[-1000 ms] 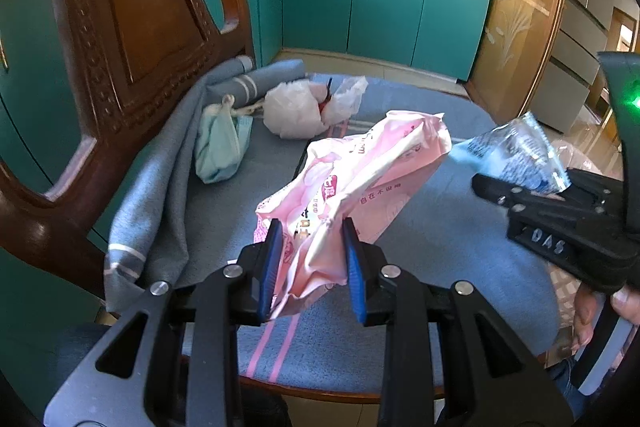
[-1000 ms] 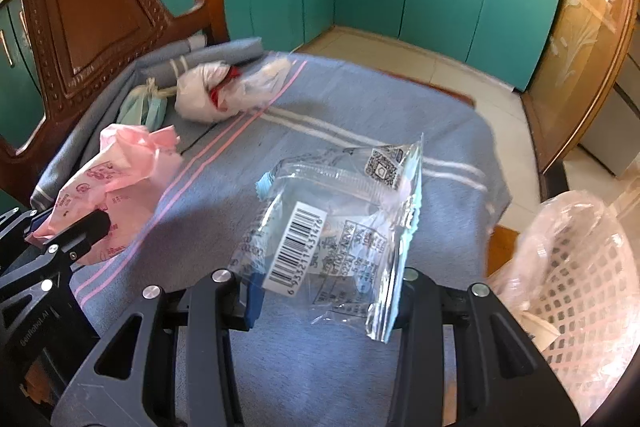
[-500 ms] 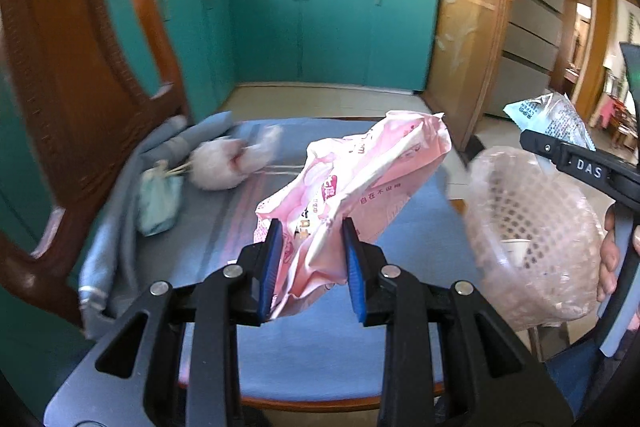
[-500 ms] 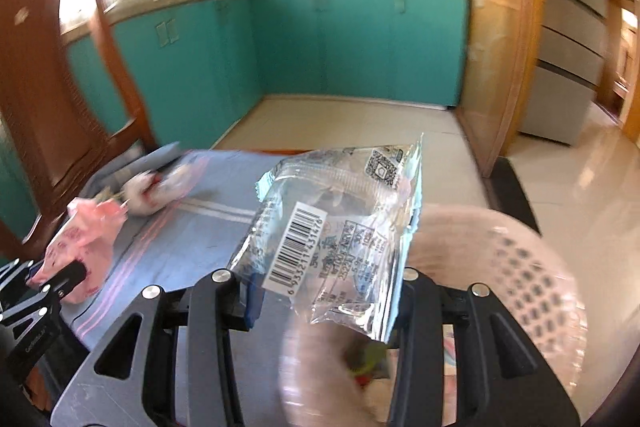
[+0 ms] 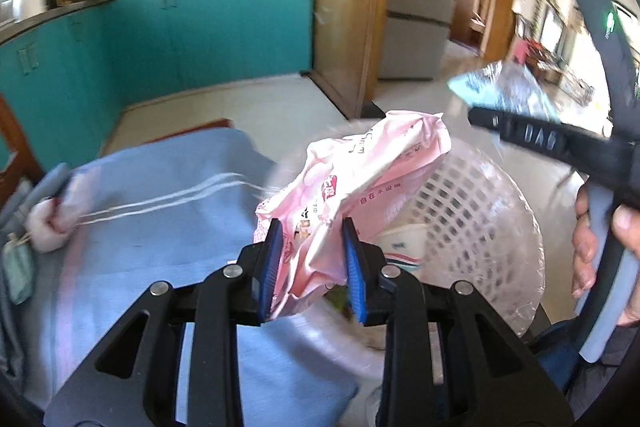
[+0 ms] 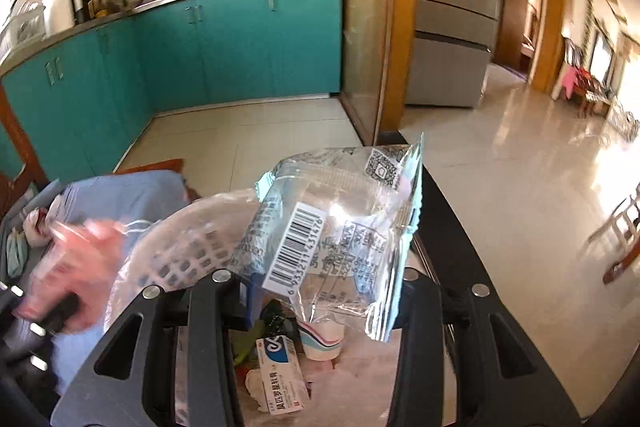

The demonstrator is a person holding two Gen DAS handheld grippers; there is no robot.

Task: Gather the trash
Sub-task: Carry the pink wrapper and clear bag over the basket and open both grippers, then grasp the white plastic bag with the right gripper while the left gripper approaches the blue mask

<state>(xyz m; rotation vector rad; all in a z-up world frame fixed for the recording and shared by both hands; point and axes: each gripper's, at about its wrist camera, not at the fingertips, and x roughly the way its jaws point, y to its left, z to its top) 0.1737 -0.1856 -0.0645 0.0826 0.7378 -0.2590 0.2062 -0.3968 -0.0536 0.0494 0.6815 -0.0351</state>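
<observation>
Roughly halfway, I'd say: at 9 o'clock a white wad (image 5: 47, 233) and a green pouch (image 5: 18, 269) sit on the blue cloth (image 5: 160, 219). My left gripper (image 5: 312, 259) is clamped on the pink bag (image 5: 360, 183), over the basket (image 5: 480, 227). At 2 o'clock my right gripper (image 6: 324, 291) pinches the clear wrapper (image 6: 340, 227) above that basket, cup (image 6: 322, 341) and box (image 6: 282, 371) already inside.

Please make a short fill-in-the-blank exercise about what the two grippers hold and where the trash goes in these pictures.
1. The left gripper is shut on a crumpled wrapper whose colour is ____.
2. The clear wrapper in the right gripper has a black-and-white ____ printed on it.
3. Inside the white basket stands a small paper ____, beside a medicine box.

Missing words: pink; barcode; cup
</observation>
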